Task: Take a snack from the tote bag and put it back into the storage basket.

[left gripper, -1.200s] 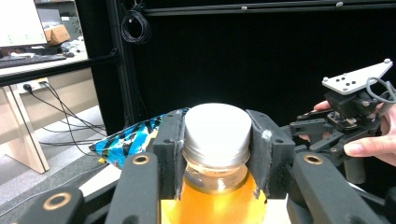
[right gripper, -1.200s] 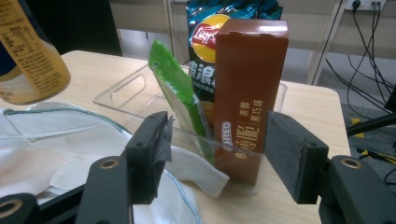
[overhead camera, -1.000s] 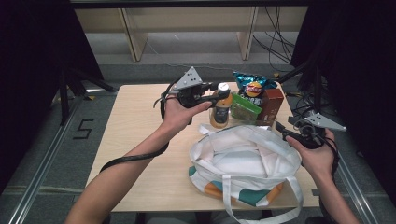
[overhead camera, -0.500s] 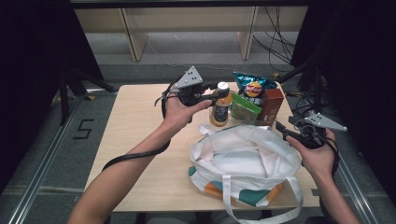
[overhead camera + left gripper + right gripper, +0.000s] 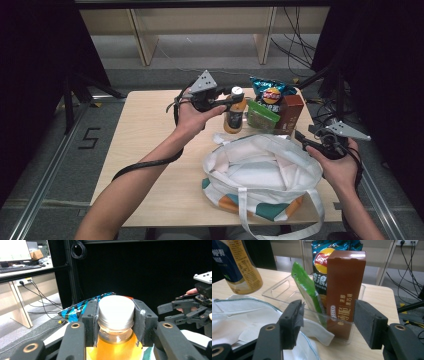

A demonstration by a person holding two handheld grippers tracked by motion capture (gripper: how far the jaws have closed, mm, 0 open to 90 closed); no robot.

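Observation:
An orange juice bottle (image 5: pixel 234 114) with a white cap stands upright at the table's far middle. My left gripper (image 5: pixel 226 101) is shut on it, and in the left gripper view the pads (image 5: pixel 90 315) press both sides of the cap and neck of the bottle (image 5: pixel 112 350). Whether its base touches the table I cannot tell. A white tote bag (image 5: pixel 260 175) with teal and orange patches lies open at the front. By its right rim my right gripper (image 5: pixel 303 140) stands open and holds nothing. Its jaws (image 5: pixel 328 315) frame a brown biscuit box (image 5: pixel 344 282) farther off.
A clear tray (image 5: pixel 279 287) behind the bag holds a chips bag (image 5: pixel 270 91), a green packet (image 5: pixel 261 116) and the brown box (image 5: pixel 290 112). The bare table (image 5: pixel 150 130) stretches to the left. Cables and shelf legs stand on the floor beyond the far edge.

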